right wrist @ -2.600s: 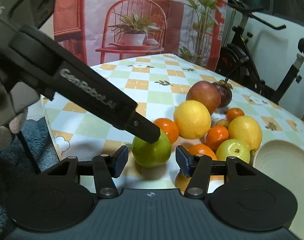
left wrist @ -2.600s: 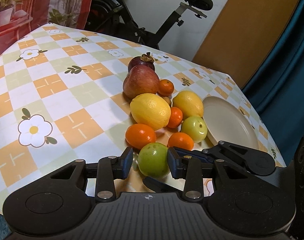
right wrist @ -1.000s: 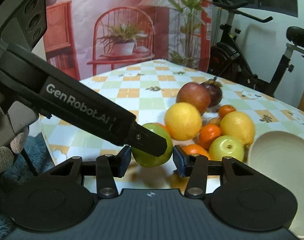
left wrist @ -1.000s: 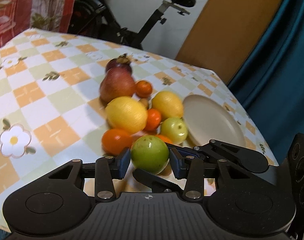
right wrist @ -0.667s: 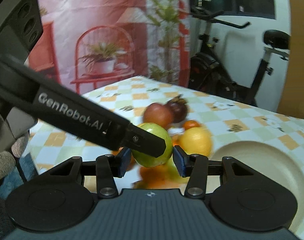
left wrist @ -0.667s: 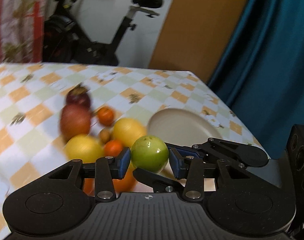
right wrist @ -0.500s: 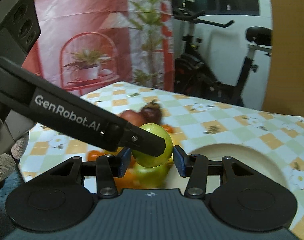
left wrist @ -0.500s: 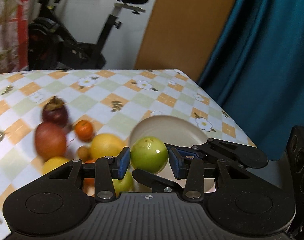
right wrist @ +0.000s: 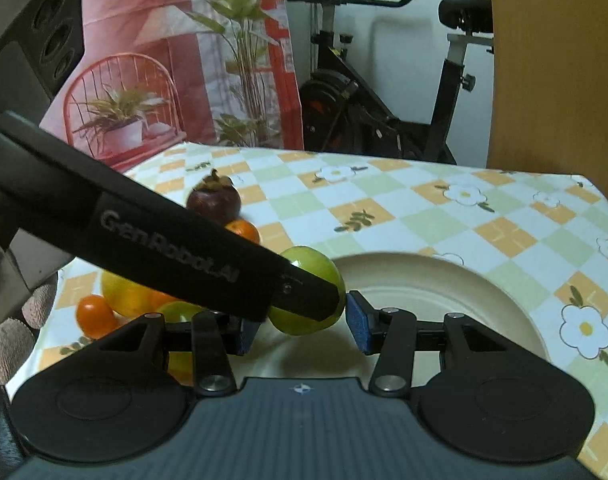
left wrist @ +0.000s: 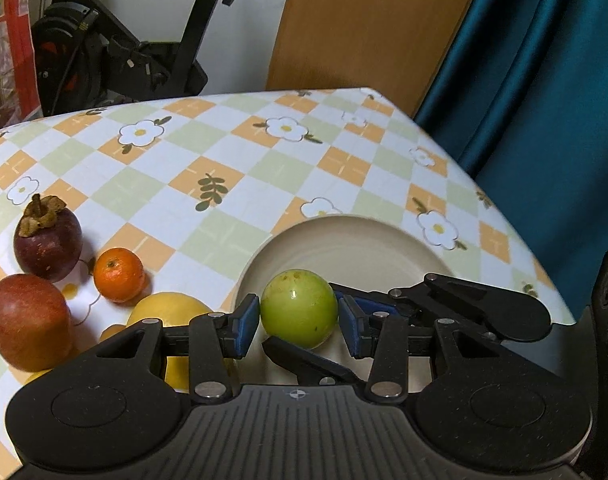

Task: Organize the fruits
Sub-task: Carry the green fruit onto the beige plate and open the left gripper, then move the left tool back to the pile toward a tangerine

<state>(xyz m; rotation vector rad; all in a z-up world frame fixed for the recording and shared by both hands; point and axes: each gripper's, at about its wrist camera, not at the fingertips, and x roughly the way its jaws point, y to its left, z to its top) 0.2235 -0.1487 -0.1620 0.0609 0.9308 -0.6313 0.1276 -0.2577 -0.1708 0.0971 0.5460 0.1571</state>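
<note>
Right now I see the round green fruit (left wrist: pixel 299 307) at lower centre of the left wrist frame, above the near rim of the round cream plate (left wrist: pixel 356 246). My left hand-held gripper (left wrist: pixel 299 322) has closed on it, one blue pad against each side. In the right wrist frame the same green fruit (right wrist: pixel 309 298) sits centre frame, with the long black arm of the left tool crossing from the upper left and covering part of it. My right hand-held gripper (right wrist: pixel 302 326) stands narrow around it; whether its pads press the fruit I cannot tell.

At the lower left of the left frame lie a large yellow citrus (left wrist: pixel 170 314), a small orange mandarin (left wrist: pixel 119 275), a red apple (left wrist: pixel 28 326) and a dark purple mangosteen (left wrist: pixel 48 245). All rest on the desk with the orange-and-green checked flower cloth (left wrist: pixel 232 160).
</note>
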